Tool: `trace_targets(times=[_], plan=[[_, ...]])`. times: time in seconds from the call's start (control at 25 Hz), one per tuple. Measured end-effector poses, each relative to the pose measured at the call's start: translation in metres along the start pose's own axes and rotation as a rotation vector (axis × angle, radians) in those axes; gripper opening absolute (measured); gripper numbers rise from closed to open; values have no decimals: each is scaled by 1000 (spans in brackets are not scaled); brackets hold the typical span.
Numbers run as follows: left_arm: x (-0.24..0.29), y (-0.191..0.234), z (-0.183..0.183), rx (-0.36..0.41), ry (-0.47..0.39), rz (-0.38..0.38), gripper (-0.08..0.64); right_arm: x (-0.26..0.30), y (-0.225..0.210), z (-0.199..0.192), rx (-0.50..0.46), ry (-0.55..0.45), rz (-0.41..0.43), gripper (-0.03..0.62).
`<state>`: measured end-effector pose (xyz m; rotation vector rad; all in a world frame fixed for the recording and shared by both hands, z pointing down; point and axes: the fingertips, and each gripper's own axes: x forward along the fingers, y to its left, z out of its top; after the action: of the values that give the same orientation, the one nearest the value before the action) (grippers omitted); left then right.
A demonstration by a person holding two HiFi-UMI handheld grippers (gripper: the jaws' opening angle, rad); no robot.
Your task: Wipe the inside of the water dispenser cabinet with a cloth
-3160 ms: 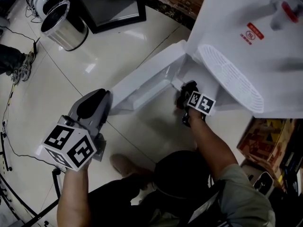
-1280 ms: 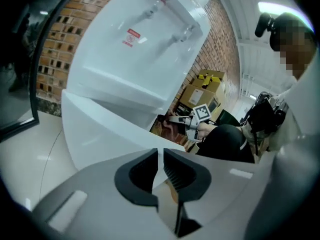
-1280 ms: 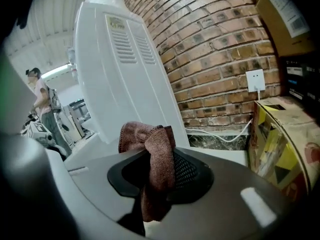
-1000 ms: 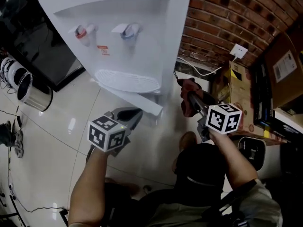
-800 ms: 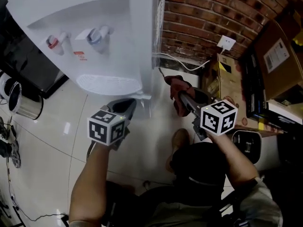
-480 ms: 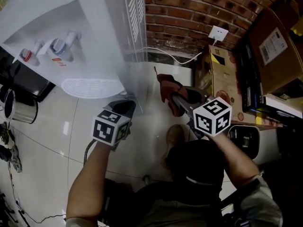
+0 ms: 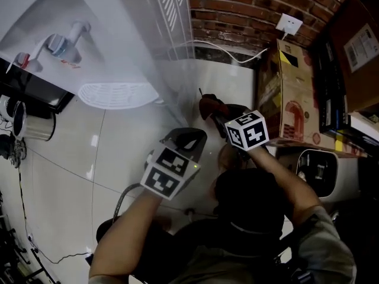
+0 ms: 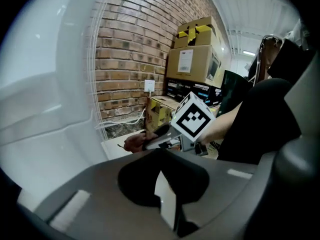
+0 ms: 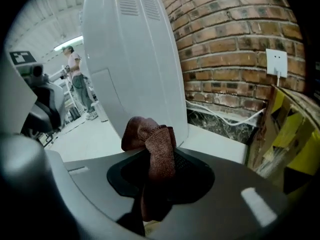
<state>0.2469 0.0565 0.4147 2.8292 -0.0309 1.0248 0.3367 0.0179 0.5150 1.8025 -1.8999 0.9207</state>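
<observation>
Off the cabinet front, now round the water dispenser's [image 7: 112,34] side.
My right gripper [image 7: 218,117] clamps the brown cloth [image 7: 208,106]; my left gripper [image 7: 189,136] is closed, empty. Wiping looks finished.

Bare floor [image 7: 228,78] open between water dispenser [image 7: 124,34] and cardboard box [image 7: 290,93], brick wall [image 7: 237,10] behind

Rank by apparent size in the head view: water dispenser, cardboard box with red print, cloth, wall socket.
1. water dispenser, by far the largest
2. cardboard box
3. cloth and wall socket: they look about alike, and the cloth probably sits nearer the camera, so I won't rank these two.
</observation>
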Motion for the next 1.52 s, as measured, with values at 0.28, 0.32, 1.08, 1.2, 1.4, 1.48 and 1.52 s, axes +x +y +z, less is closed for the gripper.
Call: trace_targets(times=[0.28,0.32,1.08,1.2,1.4,1.48,1.52], plan=[[-14,13,-10,-120,0,70,0,59,-30,-76,61,239,-64,129],[-17,11,-11,-126,-1,70,0,66,-35,-84,81,258,-76,129],[-135,24,62,-158,-311,304,0,-81,-22,92,115,-296,-149,15],[-166,30,80,-185,-408,399,0,-153,21,163,24,-466,-90,14],[-212,30,82,-221,-498,530,0,-236,83,214,-22,-622,-20,14],[-226,29,78,-214,-522,579,0,-248,96,212,-44,-640,-17,14],[-229,28,75,-217,-524,592,0,-251,100,207,-59,-638,-19,14]])
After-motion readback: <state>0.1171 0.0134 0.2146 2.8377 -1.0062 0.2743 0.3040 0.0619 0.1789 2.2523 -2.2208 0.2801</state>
